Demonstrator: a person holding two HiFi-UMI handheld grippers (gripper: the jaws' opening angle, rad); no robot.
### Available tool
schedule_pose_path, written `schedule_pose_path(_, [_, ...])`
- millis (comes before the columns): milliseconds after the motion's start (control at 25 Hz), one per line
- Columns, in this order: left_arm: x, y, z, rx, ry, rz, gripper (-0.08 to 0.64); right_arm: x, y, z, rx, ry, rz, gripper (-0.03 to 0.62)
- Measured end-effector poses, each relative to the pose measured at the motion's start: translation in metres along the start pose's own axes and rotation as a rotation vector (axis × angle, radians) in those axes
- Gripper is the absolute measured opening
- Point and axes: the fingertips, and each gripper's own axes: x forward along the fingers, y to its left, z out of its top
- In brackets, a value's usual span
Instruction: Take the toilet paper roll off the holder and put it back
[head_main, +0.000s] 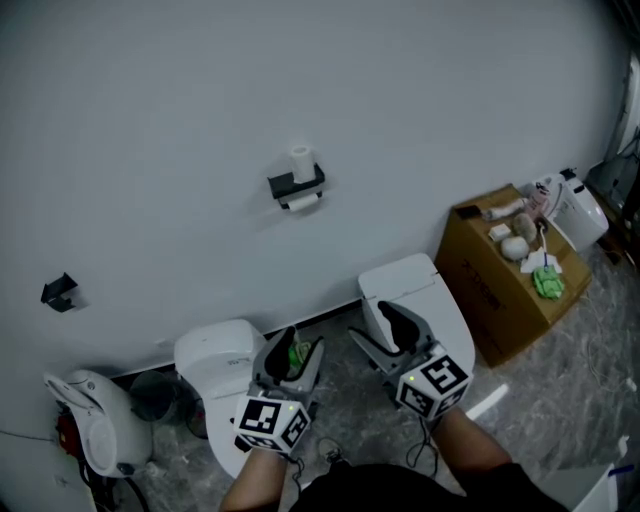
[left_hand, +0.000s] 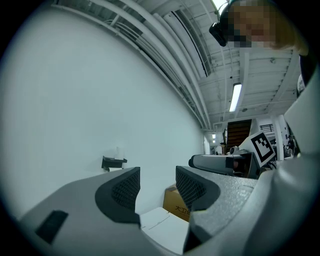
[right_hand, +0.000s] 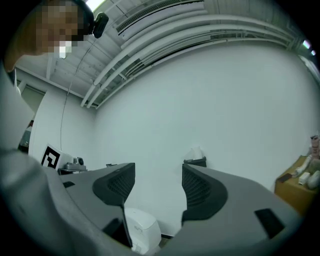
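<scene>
A black toilet paper holder (head_main: 296, 186) hangs on the white wall, far ahead of both grippers. One white roll (head_main: 302, 162) stands upright on its top shelf and a second roll (head_main: 301, 201) hangs beneath it. My left gripper (head_main: 303, 340) is held low over the left toilet, open with nothing between its pads. My right gripper (head_main: 370, 322) is beside it, also open and holding nothing. The left gripper view shows the holder (left_hand: 114, 162) small and distant, left of the jaws. In the right gripper view the holder (right_hand: 195, 161) and its top roll (right_hand: 195, 152) peek above the right finger.
Two white toilets stand against the wall, one on the left (head_main: 215, 352) and one on the right (head_main: 440, 300). A cardboard box (head_main: 500, 285) with several small items on top sits at the right. A small black bracket (head_main: 59, 291) is on the wall at left, with a white appliance (head_main: 92, 432) below it.
</scene>
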Motion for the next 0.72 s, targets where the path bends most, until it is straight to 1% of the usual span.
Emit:
schedule_pose_path(320, [0.003, 0.067, 0.006, -0.004, -0.002, -0.011, 0.212, 0.066, 0.013, -0.007, 0.002, 0.0, -0.015, 0.295])
schedule_pose_path(720, [-0.002, 0.123, 0.016, -0.006, -0.016, -0.028, 0.212, 0.111, 0.027, -0.008, -0.007, -0.009, -0.054, 0.296])
